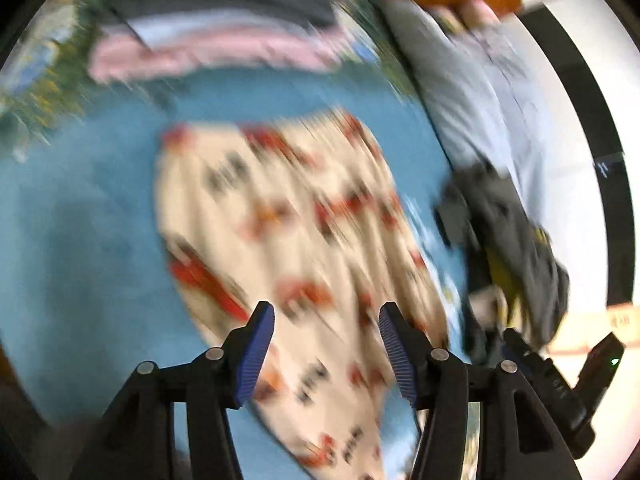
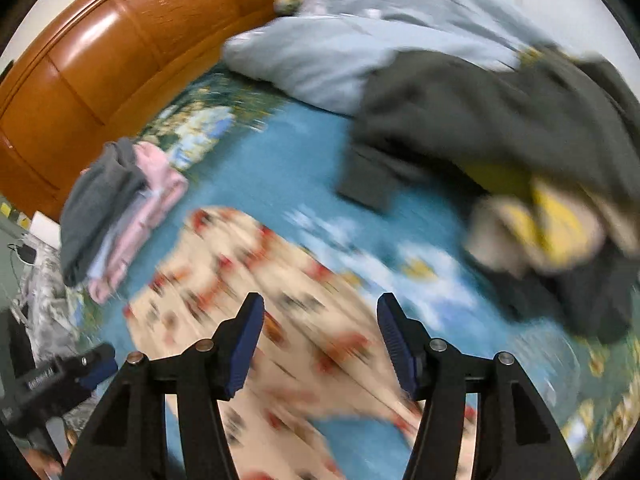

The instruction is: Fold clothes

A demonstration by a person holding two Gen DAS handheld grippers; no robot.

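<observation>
A cream garment with red and black print (image 1: 288,224) lies spread on the blue bed cover (image 1: 80,240); it also shows in the right wrist view (image 2: 248,280). My left gripper (image 1: 326,316) is open above its near end, holding nothing. My right gripper (image 2: 320,308) is open above the same garment, holding nothing. The right gripper's body shows at the left wrist view's lower right (image 1: 560,384). The left gripper shows at the lower left of the right wrist view (image 2: 60,380). Both views are motion-blurred.
A folded stack of grey, light blue and pink clothes (image 2: 116,208) sits near the wooden headboard (image 2: 120,52). A heap of dark grey and yellow clothes (image 2: 520,152) lies to the right. A pale blue pillow or duvet (image 2: 320,60) lies behind it.
</observation>
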